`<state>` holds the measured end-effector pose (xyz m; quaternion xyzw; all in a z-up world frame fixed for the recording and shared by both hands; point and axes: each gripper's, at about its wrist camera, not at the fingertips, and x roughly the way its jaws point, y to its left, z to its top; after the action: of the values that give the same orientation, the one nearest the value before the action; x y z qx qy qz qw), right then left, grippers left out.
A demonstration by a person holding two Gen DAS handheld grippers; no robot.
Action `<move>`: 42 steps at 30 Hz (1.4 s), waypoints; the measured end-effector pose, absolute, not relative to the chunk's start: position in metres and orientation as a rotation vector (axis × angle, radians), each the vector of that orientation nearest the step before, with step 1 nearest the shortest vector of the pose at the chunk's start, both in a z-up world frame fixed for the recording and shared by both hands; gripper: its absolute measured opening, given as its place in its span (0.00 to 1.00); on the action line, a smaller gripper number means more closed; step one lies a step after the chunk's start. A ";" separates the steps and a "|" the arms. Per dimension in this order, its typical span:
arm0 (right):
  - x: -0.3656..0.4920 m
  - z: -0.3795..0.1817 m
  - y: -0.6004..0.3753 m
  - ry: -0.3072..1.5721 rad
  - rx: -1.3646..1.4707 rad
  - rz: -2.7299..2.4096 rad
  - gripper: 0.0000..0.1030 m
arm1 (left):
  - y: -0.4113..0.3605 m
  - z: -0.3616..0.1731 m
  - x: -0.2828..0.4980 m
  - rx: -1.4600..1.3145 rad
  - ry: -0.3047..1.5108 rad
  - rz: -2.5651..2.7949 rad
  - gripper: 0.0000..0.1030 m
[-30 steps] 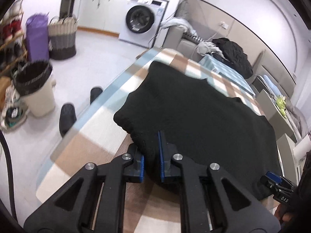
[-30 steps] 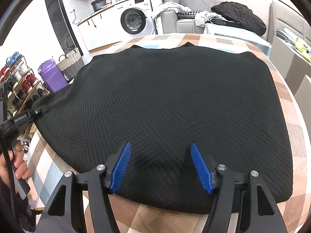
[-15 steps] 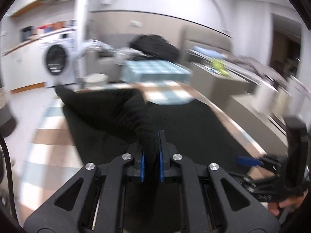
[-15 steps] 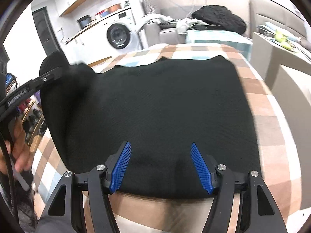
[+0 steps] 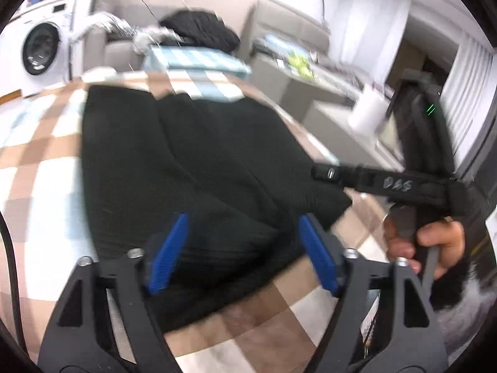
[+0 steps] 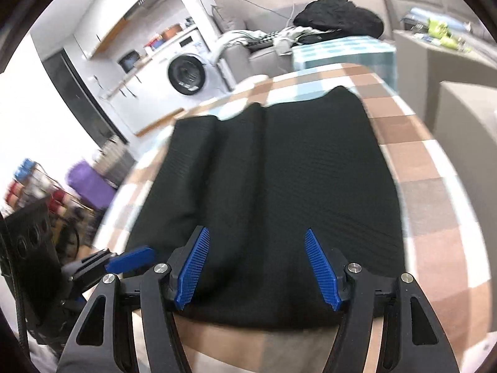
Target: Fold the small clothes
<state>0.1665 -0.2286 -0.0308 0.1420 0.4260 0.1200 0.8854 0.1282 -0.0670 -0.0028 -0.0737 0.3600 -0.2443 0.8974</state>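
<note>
My black knit top [image 6: 273,192] is lying flat on the checked cloth, left side flopped over onto the middle, so there's a long ridge running from about 6 toward 12 o'clock. Textured weave, bit rumpled near me.

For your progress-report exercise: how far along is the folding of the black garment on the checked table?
Done: the black garment has its left side folded inward, the flap lying on top on the checked table. In hand: nothing; the left gripper and right gripper are both open above its near edge. Left: the remaining folds.
</note>
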 end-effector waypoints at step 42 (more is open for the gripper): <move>0.149 -0.025 -0.183 0.974 0.403 0.564 0.05 | 0.009 -0.038 0.148 -0.165 0.848 -0.288 0.74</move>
<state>0.1491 -0.1834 -0.0252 0.1895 0.4585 0.2656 0.8267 0.1479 0.0087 -0.0382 -0.0798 0.4095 -0.1391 0.8981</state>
